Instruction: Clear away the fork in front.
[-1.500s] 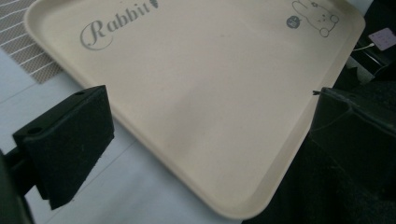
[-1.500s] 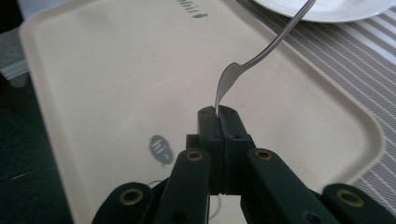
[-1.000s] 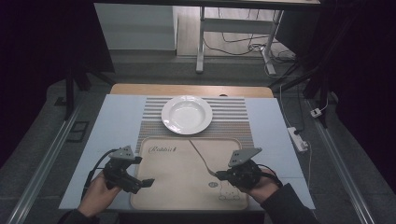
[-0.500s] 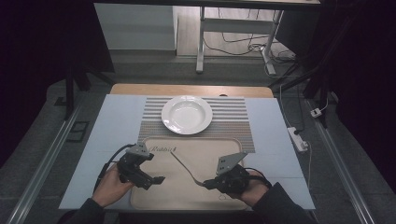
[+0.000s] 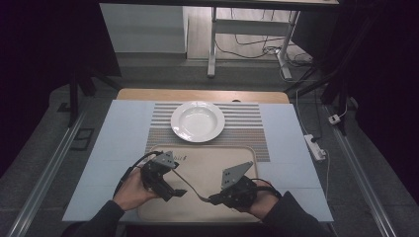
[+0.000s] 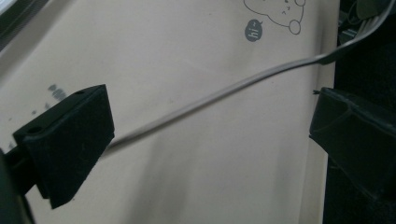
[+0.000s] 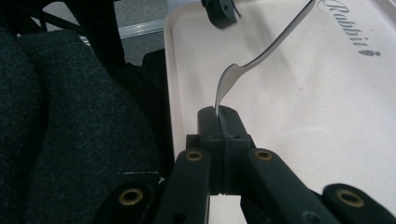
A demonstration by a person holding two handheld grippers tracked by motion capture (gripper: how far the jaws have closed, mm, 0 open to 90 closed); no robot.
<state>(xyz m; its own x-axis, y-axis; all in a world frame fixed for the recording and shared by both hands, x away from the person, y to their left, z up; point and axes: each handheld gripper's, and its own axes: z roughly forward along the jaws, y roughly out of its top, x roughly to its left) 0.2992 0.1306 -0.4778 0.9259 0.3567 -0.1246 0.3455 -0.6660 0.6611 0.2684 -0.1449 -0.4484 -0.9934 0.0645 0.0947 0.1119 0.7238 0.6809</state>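
Note:
A slim metal utensil [image 7: 261, 51] hangs just over the beige tray [image 5: 207, 158]. My right gripper [image 7: 223, 114] is shut on its head end, which is hidden between the pads, so fork or spoon I cannot tell. The handle [image 6: 210, 100] runs across to my left gripper [image 6: 210, 116], whose jaws stand wide open on either side of it without pressing. From above, the left gripper [image 5: 178, 180] sits at the tray's near left and the right gripper [image 5: 213, 200] at its near middle, tips facing each other.
A white plate [image 5: 197, 121] rests on a striped mat [image 5: 247, 123] beyond the tray. The tray [image 6: 187, 37] carries a printed bear and lettering. A pale board [image 5: 118, 143] covers the table; a power strip [image 5: 316, 145] lies off its right edge.
The left gripper has moved right, toward the middle of the tray. The right gripper has shifted left and nearer with the utensil, so the handle now lies between the left jaws.

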